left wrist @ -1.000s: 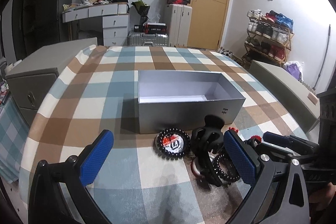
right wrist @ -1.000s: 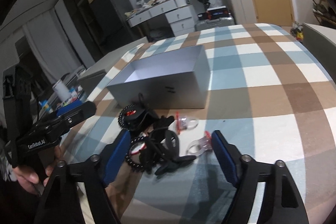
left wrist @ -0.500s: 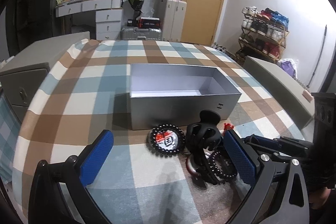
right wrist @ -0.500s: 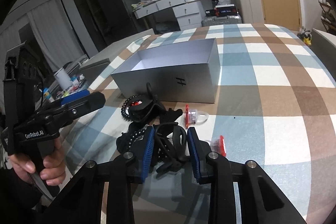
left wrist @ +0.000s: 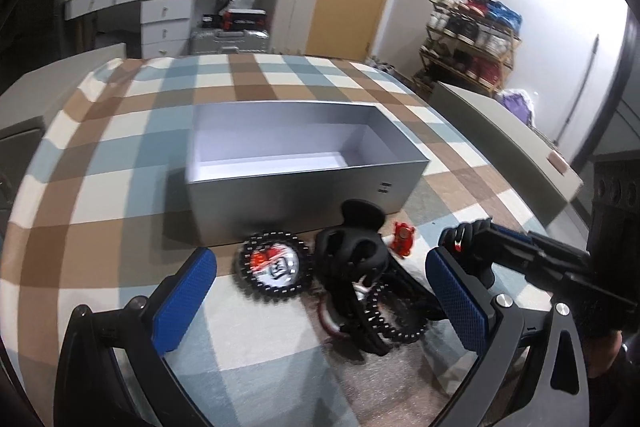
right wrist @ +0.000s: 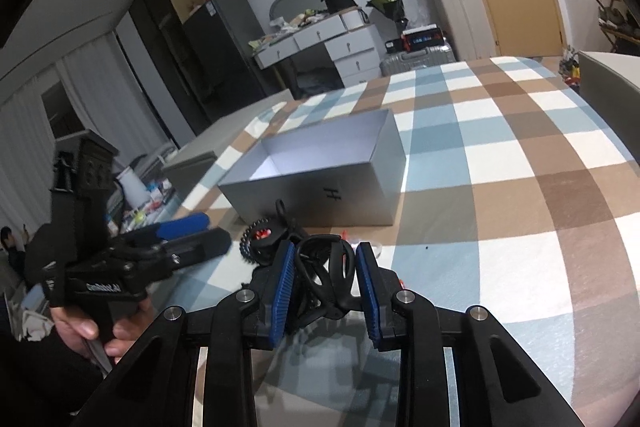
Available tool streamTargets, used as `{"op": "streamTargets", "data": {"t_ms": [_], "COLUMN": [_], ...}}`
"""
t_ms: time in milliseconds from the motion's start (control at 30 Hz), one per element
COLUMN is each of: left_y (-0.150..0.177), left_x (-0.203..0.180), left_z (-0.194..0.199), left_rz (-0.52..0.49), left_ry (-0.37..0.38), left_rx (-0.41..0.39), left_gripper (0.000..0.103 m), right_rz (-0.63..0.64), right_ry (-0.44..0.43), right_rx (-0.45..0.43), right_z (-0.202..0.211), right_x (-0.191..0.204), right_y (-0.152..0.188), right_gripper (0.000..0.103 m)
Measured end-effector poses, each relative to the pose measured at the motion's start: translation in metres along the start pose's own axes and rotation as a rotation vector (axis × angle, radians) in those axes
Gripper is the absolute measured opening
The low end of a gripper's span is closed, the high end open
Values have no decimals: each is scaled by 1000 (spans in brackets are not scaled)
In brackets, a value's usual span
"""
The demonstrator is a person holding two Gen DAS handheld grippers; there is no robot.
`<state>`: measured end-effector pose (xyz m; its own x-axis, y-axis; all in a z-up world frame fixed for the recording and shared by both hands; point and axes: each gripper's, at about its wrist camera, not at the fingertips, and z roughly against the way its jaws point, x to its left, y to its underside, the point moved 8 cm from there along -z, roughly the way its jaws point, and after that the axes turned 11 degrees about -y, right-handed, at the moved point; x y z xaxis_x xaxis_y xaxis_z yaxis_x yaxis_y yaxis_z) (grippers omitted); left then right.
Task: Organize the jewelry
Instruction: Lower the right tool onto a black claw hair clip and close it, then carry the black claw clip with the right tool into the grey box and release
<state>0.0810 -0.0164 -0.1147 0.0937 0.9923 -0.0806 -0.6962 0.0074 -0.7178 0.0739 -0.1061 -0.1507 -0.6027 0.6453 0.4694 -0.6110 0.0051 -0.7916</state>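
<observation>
An open grey box (left wrist: 280, 195) (right wrist: 320, 187) stands on the checked cloth, its inside bare. In front of it lies a pile: a black beaded ring with a red and white tag (left wrist: 276, 265) (right wrist: 260, 239), a black claw clip (left wrist: 356, 247), a small red piece (left wrist: 402, 235) and a black spiral hair tie (left wrist: 396, 315). My right gripper (right wrist: 326, 259) (left wrist: 468, 237) is shut on a black looped hair clip (right wrist: 324, 275) at the pile's right edge. My left gripper (left wrist: 318, 267) (right wrist: 192, 231) hangs open over the pile's near side, with nothing held.
The checked cloth (right wrist: 500, 167) stretches bare to the right of the box. A grey bench (left wrist: 500, 131) runs along the table's right side. Drawers, suitcases, a shoe rack and a door stand at the back of the room.
My right gripper's jaws went from wide apart to shut on the black hair clip. The left gripper tipped downward a little and stayed open.
</observation>
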Motion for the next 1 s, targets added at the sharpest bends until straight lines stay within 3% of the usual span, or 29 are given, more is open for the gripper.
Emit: {"op": "streamTargets", "data": {"t_ms": [367, 500, 767, 933, 1000], "left_y": [-4, -3, -3, -1, -1], "left_x": [-17, -21, -24, -26, -25], "left_z": [-15, -20, -26, -30, -30], "left_rz": [-58, -71, -72, -76, -80], "left_ry": [81, 100, 126, 146, 143], "left_rx": [52, 76, 96, 114, 119], "left_gripper": [95, 85, 79, 60, 47], "right_rz": [12, 0, -19, -17, -17], "right_ry": [12, 15, 10, 6, 5], "right_rx": [-22, -21, -12, -11, -11], "right_z": [9, 9, 8, 8, 8], "right_x": [-7, -12, -17, -16, -15], "right_y": [-6, -6, -3, -3, -3], "right_gripper": [30, 30, 30, 30, 30]}}
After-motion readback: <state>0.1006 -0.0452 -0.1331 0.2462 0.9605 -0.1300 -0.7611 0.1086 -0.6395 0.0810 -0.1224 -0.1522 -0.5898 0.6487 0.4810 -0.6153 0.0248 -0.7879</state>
